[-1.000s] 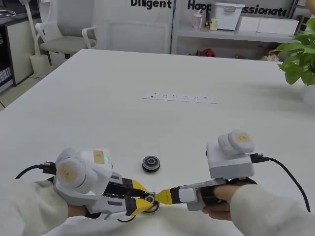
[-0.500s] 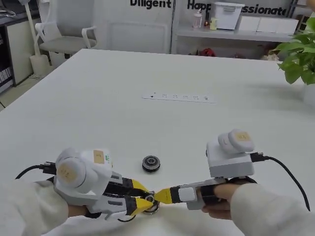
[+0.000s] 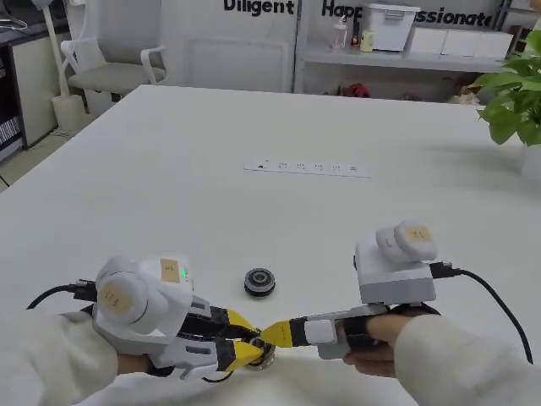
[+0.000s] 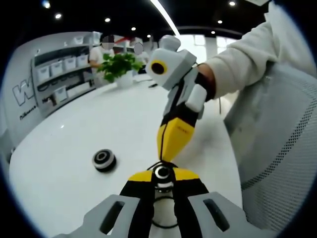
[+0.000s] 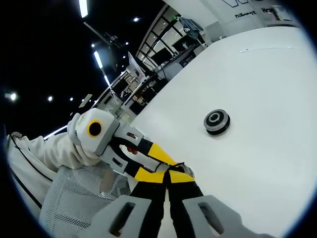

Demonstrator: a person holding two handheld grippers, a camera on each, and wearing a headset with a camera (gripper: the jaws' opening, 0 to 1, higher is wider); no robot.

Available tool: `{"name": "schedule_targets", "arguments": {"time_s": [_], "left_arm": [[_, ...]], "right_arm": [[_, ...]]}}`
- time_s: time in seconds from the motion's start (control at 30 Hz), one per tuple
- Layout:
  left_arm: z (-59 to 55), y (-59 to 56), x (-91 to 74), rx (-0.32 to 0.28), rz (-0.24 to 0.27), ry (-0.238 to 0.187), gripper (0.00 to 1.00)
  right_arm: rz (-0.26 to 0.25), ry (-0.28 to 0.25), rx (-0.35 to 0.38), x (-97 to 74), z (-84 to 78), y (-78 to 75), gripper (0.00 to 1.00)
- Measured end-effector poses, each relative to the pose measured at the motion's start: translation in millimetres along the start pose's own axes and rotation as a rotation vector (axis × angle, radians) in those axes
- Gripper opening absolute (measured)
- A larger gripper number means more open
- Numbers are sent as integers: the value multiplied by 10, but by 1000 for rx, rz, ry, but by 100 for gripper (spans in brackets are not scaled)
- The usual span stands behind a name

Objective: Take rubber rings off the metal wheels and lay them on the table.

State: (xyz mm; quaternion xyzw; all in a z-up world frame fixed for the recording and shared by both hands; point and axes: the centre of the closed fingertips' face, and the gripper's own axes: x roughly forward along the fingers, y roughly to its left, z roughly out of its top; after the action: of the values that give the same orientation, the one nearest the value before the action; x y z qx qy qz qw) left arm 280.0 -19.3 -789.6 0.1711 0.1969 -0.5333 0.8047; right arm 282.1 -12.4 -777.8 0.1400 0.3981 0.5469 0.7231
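Metal wheel [image 4: 162, 172] between jaws of left tool [image 3: 251, 346].

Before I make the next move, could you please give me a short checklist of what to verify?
1. Left gripper shut on the held wheel: ok.
2. Right gripper shut on the rubber ring at that wheel: ok, as far as it shows.
3. Ring fully clear of the held wheel: cannot tell.
4. Bare table beside the grippers for laying the ring: ok.
5. Second wheel apart from both grippers: ok.
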Motion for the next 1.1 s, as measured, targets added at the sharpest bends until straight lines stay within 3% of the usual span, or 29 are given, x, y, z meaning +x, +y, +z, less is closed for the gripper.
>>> {"name": "schedule_targets", "arguments": {"time_s": [0.27,0.4,0.77,1.1], "left_arm": [[0,1,3,-1,0,-1,14],[0,0,4,-1,0,-2,14],[2,1,10,-12,-1,-2,14],[16,2,22,-26,-1,32,14]], "right_arm": [[-7,-1,10,-3,-6,-22,0],[20,-21,9,-1,35,35,0],[-12,2,11,3,-24,-36,0],[-25,4,18,-4,-29,-75,0]]}}
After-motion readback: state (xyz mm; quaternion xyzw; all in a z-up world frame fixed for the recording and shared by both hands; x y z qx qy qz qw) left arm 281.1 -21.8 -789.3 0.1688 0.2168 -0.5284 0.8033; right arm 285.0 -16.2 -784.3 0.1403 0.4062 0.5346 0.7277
